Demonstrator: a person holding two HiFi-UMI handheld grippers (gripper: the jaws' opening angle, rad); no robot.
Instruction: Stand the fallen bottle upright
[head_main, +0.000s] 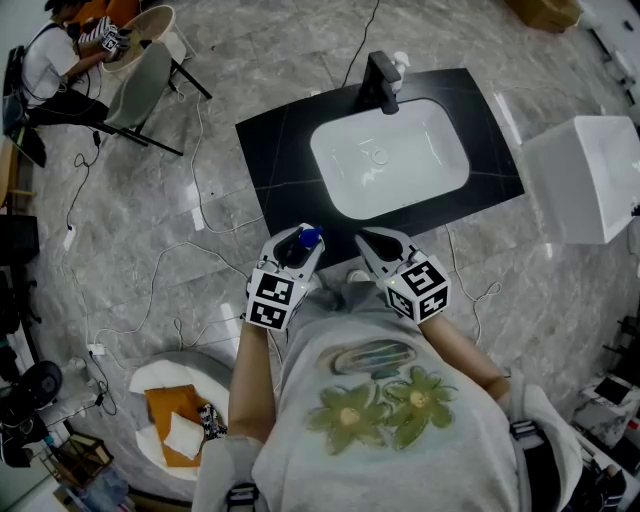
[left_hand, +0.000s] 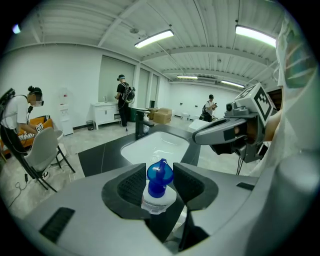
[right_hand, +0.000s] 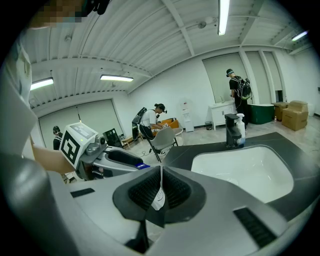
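Landmark: the white sink (head_main: 390, 160), set in the black counter (head_main: 280, 150).
Bottle (left_hand: 159, 199): off the sink's near left corner, on the person's side, about at the counter's front edge. Its blue cap (left_hand: 160, 175) points up in the left gripper view. Whether its base touches the counter cannot be told.
Left gripper (left_hand: 160, 171): clenched on the bottle. Its ribbed pads sit against the white shoulder just under the cap.
Right gripper (right_hand: 160, 176): off the sink's near edge, beside the left gripper and apart from it. Its jaws are pressed together, with what looks like a thin white slip (right_hand: 158, 197) caught between the pads.
Handling, as a judgement: the bottle looks small, light and made of smooth plastic. The wall would likely give a little under pressure and slide if pinched loosely. The rounded cap offers a poor hold.
Where to hold: the shoulder and upper body below the cap, as now. That keeps the base free to meet the counter flat.
Risk: a narrow base and a high grip could tip it on release, so it should be set down level before the jaws let go.
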